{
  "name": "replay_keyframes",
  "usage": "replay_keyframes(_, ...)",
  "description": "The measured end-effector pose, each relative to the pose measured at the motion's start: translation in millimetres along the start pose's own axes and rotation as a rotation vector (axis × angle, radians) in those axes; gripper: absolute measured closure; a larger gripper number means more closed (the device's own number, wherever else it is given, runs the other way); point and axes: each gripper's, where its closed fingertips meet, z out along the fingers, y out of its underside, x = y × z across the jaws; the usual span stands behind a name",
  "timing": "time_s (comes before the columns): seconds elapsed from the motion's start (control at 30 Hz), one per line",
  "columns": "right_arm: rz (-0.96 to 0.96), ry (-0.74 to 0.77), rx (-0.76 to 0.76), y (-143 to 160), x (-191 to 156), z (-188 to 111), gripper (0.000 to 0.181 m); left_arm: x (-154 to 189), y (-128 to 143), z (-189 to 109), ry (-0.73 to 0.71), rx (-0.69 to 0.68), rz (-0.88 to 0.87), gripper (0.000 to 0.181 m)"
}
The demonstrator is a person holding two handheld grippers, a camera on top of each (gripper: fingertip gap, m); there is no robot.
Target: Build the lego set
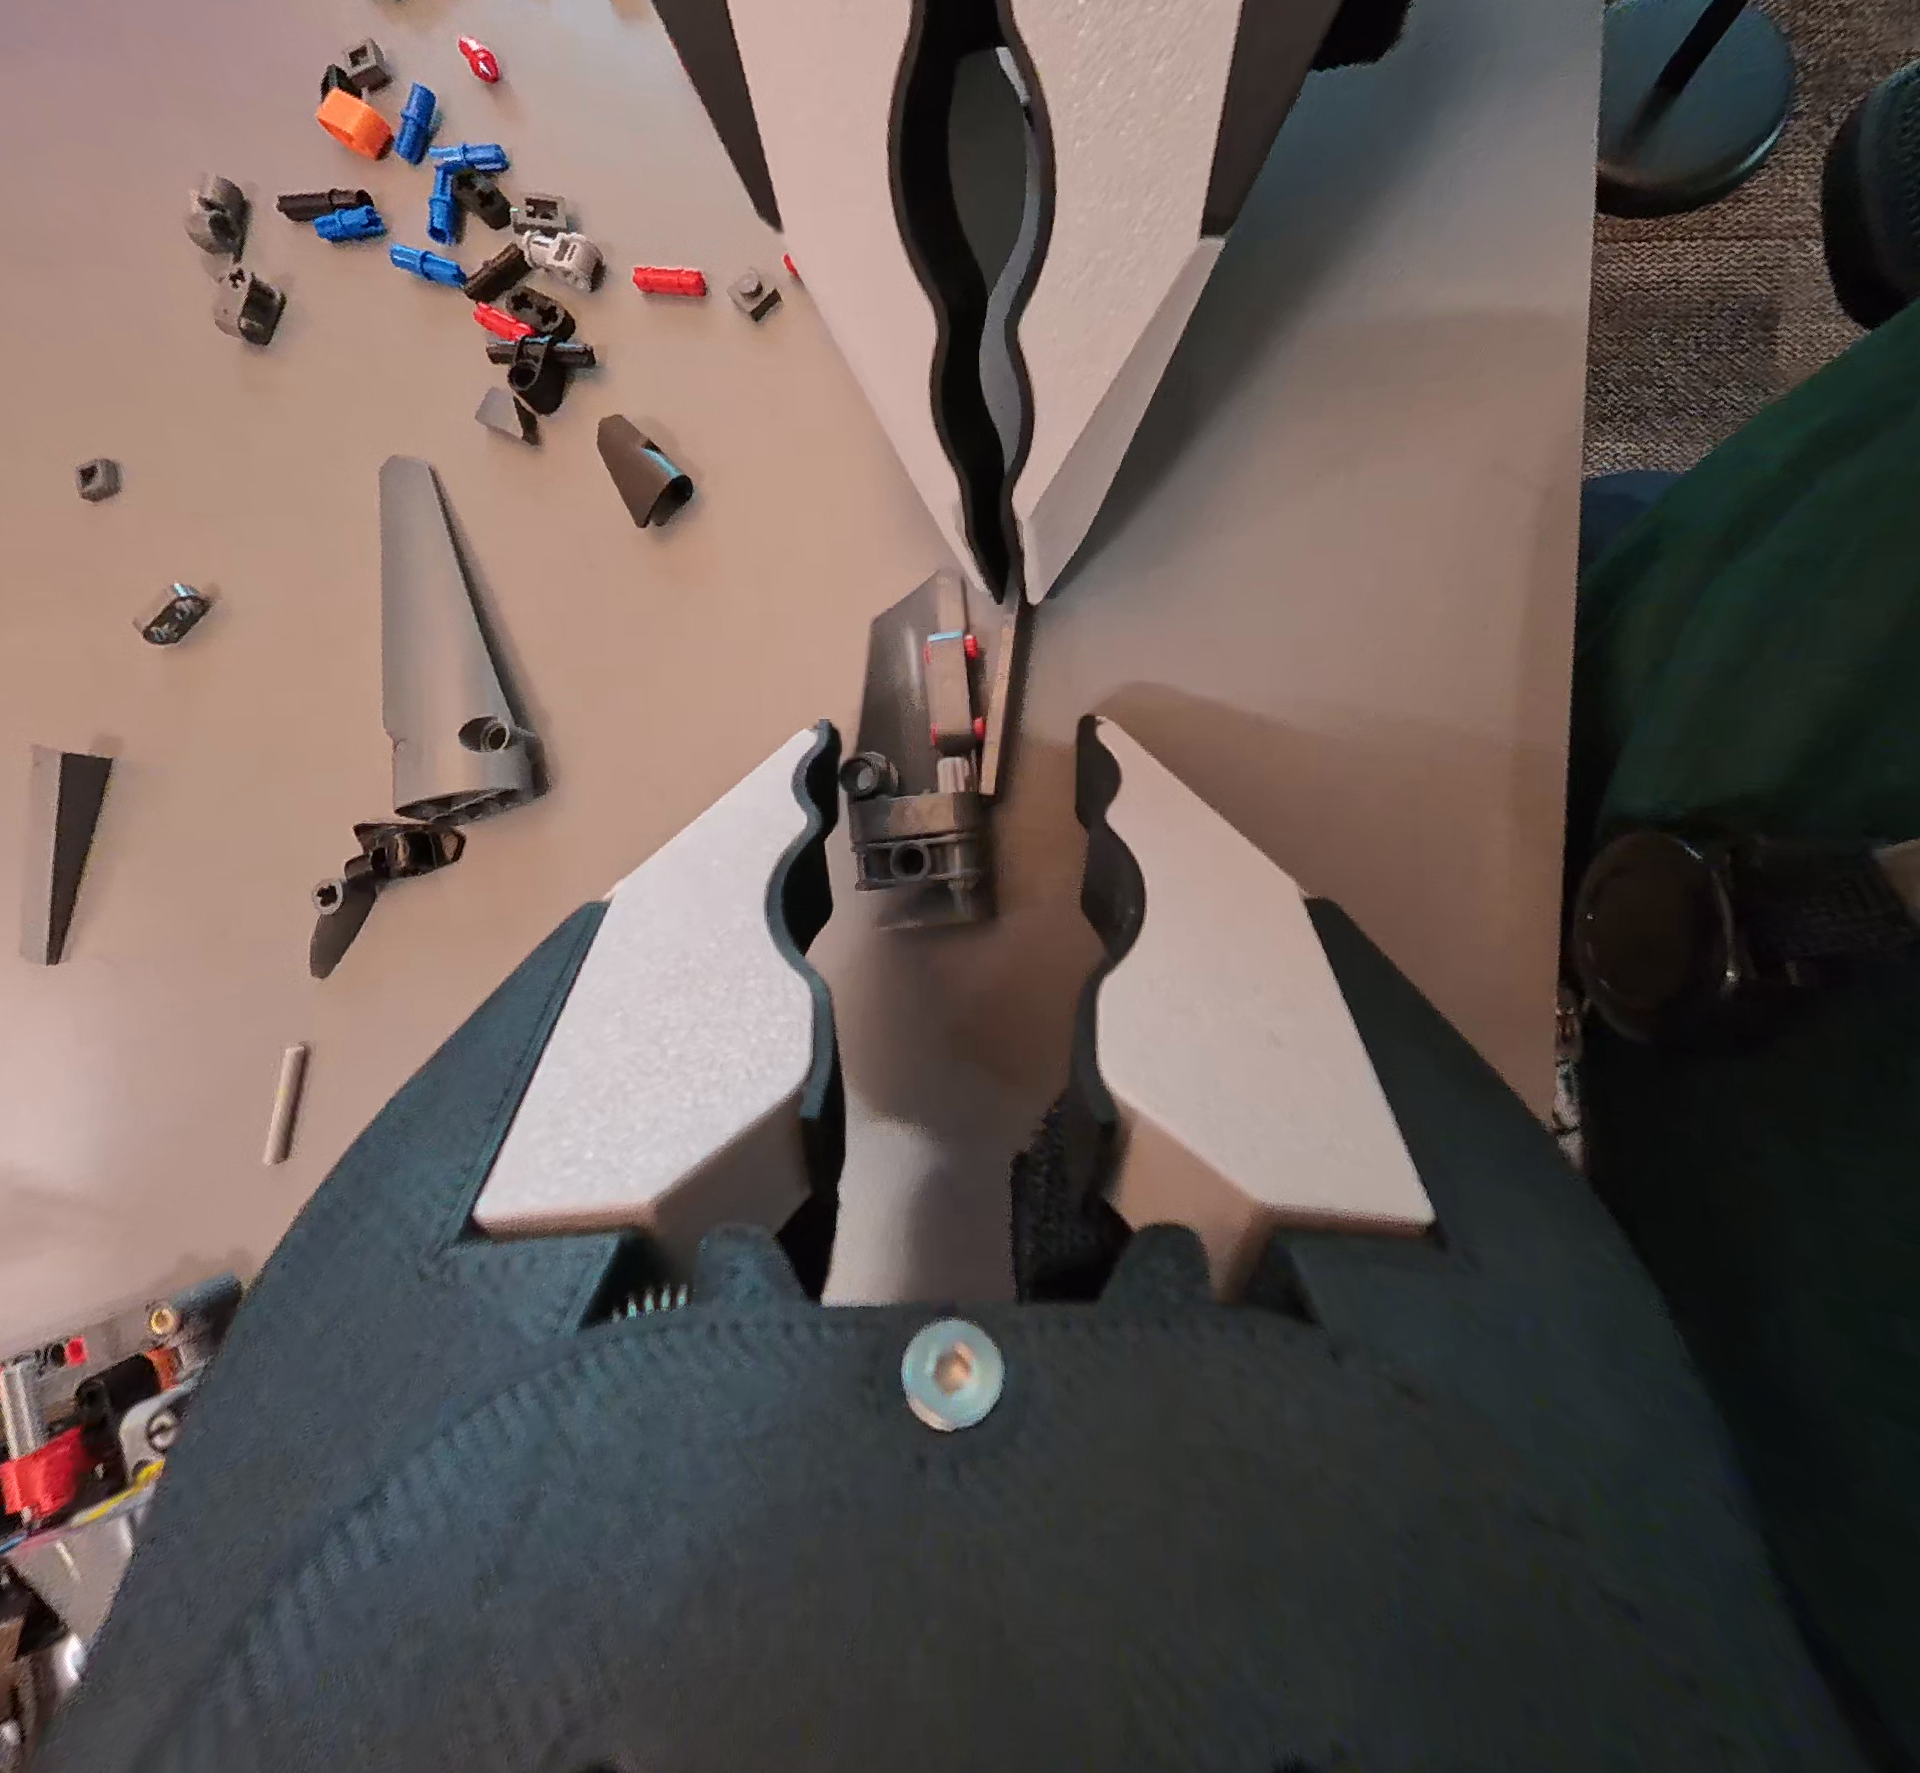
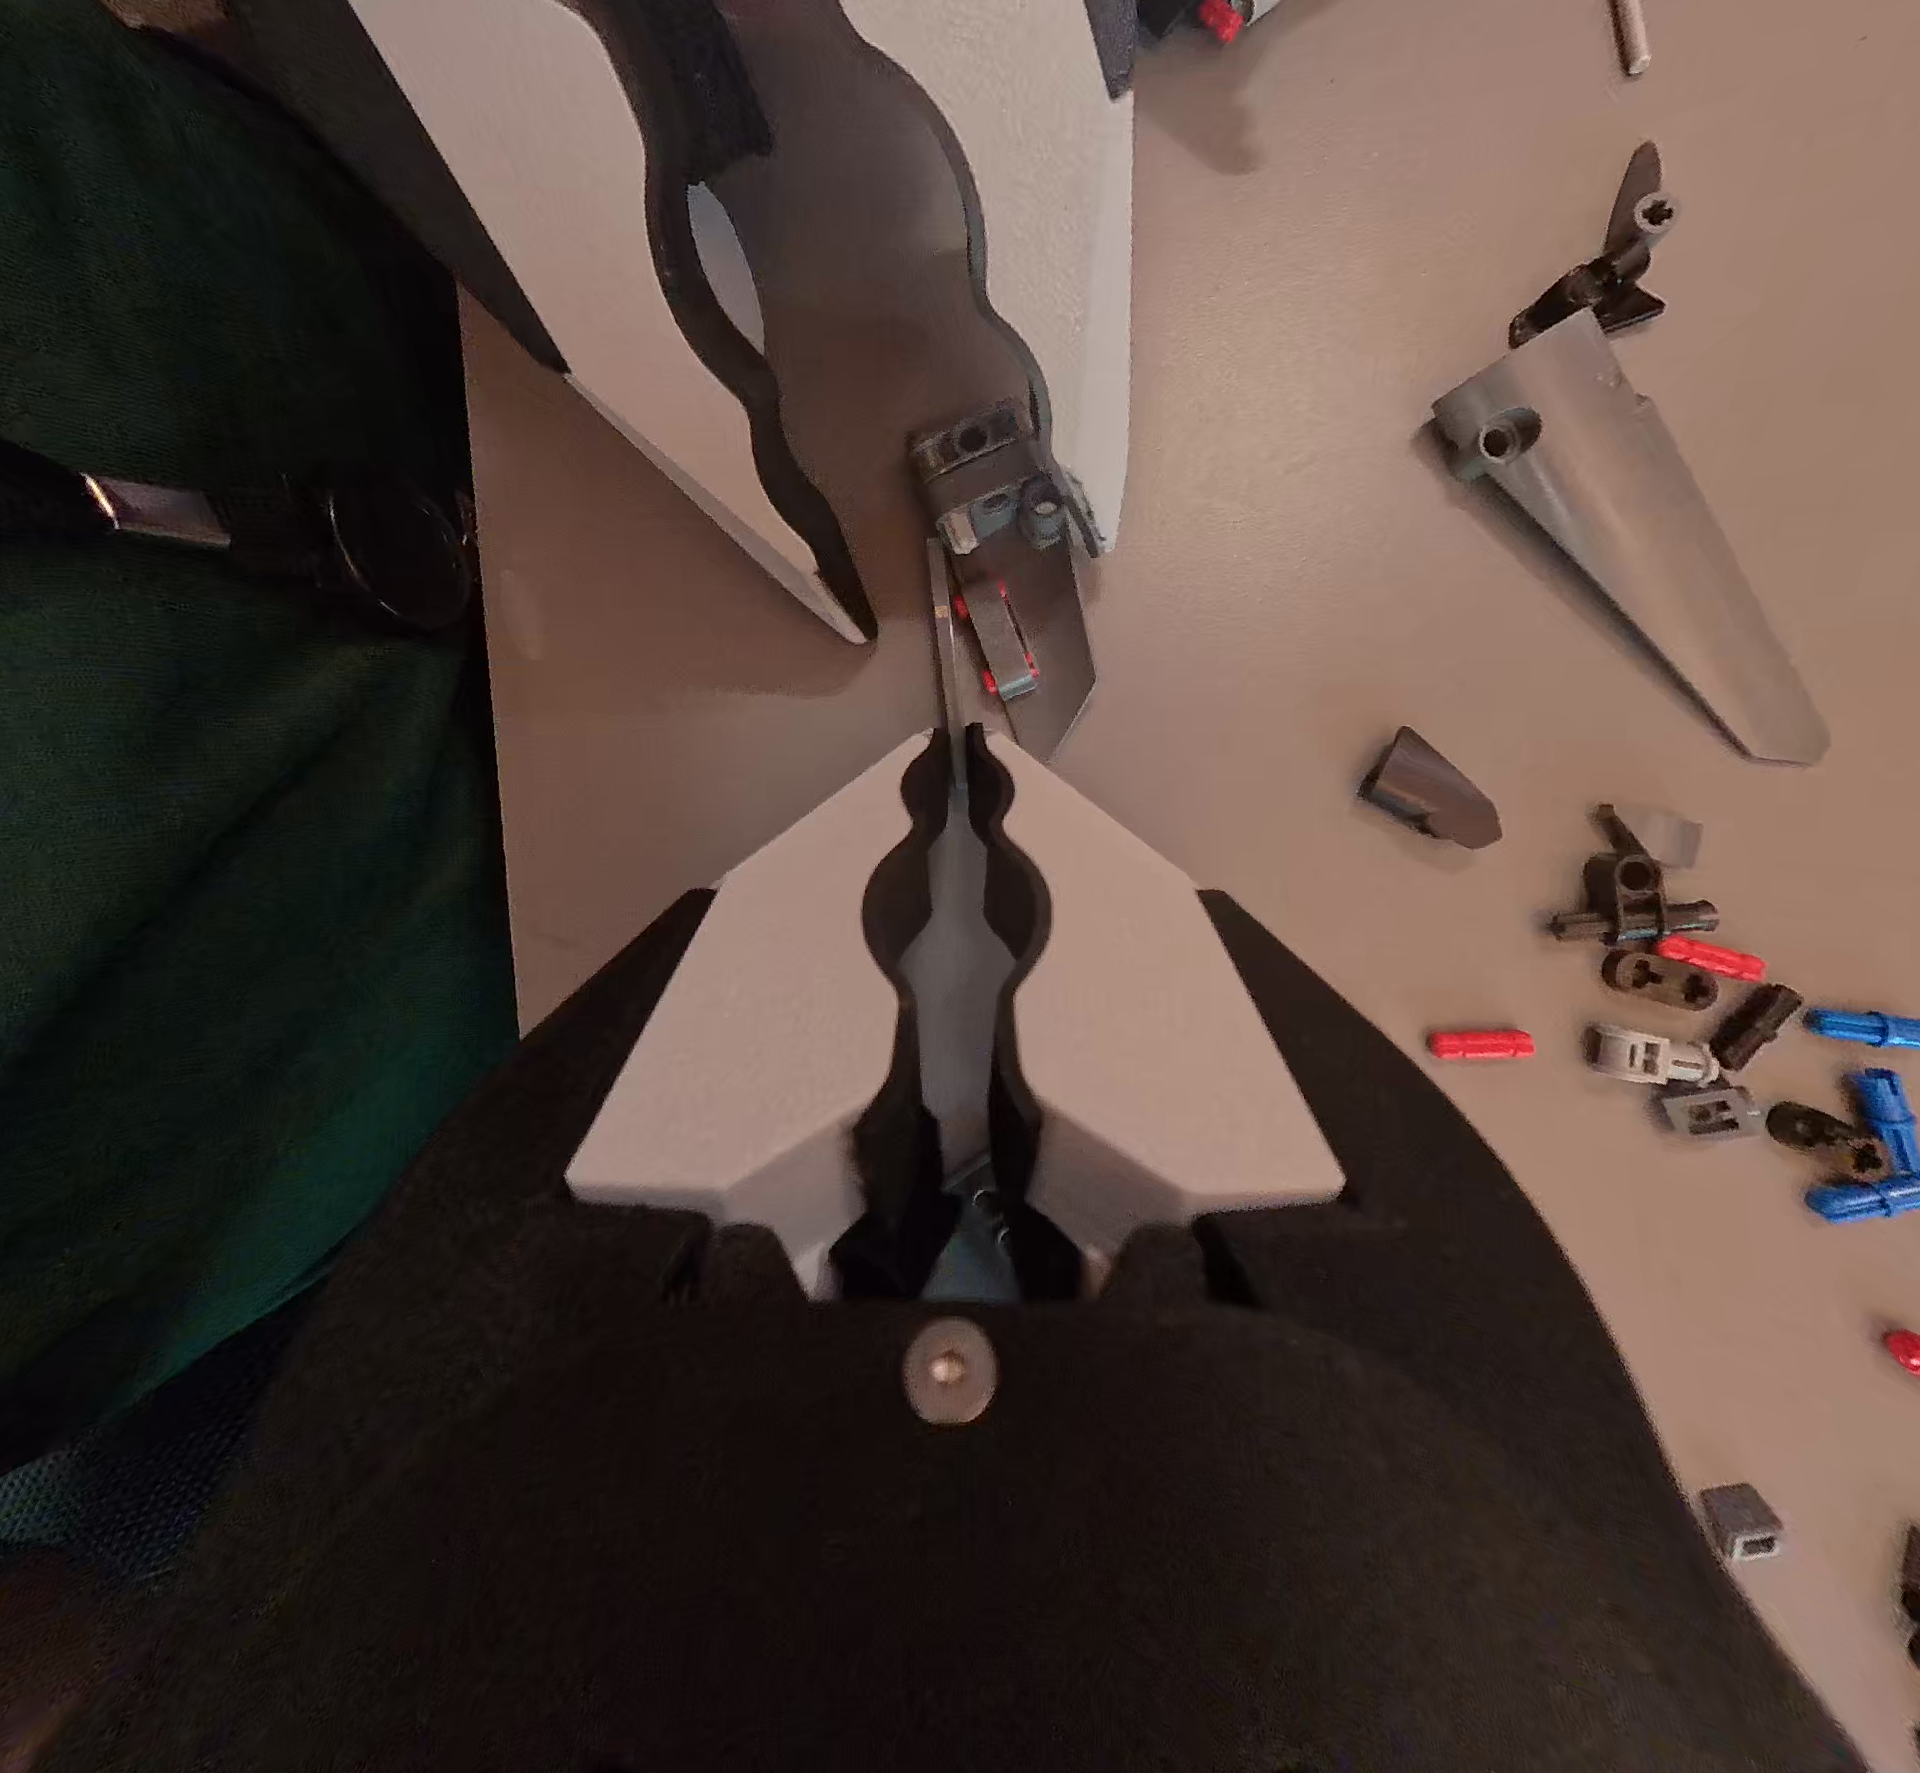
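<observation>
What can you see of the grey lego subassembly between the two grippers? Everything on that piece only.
The grey lego subassembly is plastic: a long tapered grey panel with a pointed tip, a grey beam fixed by red pins, and a dark pin-hole connector block at its wide end. A thin grey panel edge of it is pinched in the shut right gripper. The open left gripper brackets the block end; contact there is unclear. It sits just over the table near its edge; whether it rests on it is unclear.
</observation>
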Motion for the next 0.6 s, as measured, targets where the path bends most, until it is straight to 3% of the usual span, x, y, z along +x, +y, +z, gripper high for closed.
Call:
replay_keyframes(0.2, 0.007, -0.007, 0.001, 0.1, -0.1, 0.0, 0.18, -1.2, -1.7, 1.6, 0.013, -0.027, 0.018, 0.134)
replay_keyframes(0.4, 0.009, -0.009, -0.001, -0.6, 0.9, 0.2, 0.18, -2.9, -2.0, 3.7, 0.02, -0.046, 0.037, 0.155)
replay_keyframes(0.6, 0.017, 0.004, 0.001, -1.1, 3.7, -0.2, 0.18, -2.7, -2.4, 4.1, 0.014, -0.043, 0.045, 0.157)
